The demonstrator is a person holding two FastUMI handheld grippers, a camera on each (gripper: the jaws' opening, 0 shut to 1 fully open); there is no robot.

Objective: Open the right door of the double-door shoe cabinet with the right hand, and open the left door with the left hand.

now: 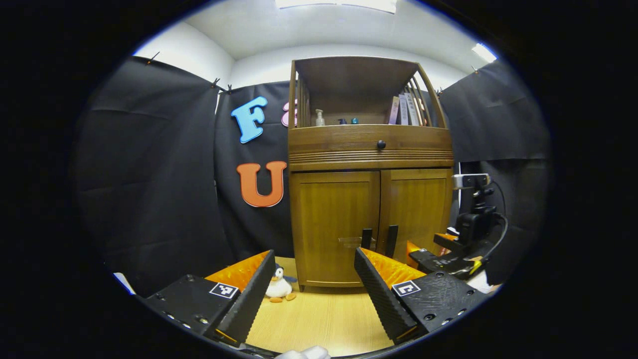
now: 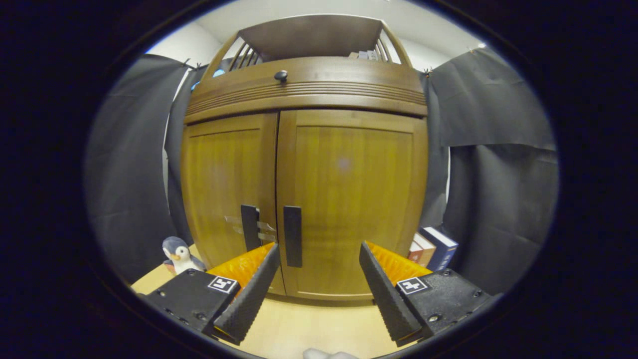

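The wooden shoe cabinet (image 1: 369, 164) stands ahead with both doors closed. In the right gripper view its right door (image 2: 354, 199) carries a black vertical handle (image 2: 292, 236), and the left door (image 2: 227, 189) has its own handle (image 2: 249, 227). My right gripper (image 2: 316, 257) is open, close to the doors, with the right handle just left of its centre and nothing between the fingers. My left gripper (image 1: 314, 264) is open too, farther back from the cabinet. In the left gripper view the two handles (image 1: 379, 240) show ahead, and the right gripper (image 1: 448, 257) sits off to the right.
A toy penguin (image 1: 279, 286) sits on the light wooden floor (image 1: 319, 319) left of the cabinet. Books (image 2: 431, 249) lean on the floor at its right side. Bottles and books fill the open top shelf (image 1: 359, 117) above a drawer knob (image 1: 381, 144).
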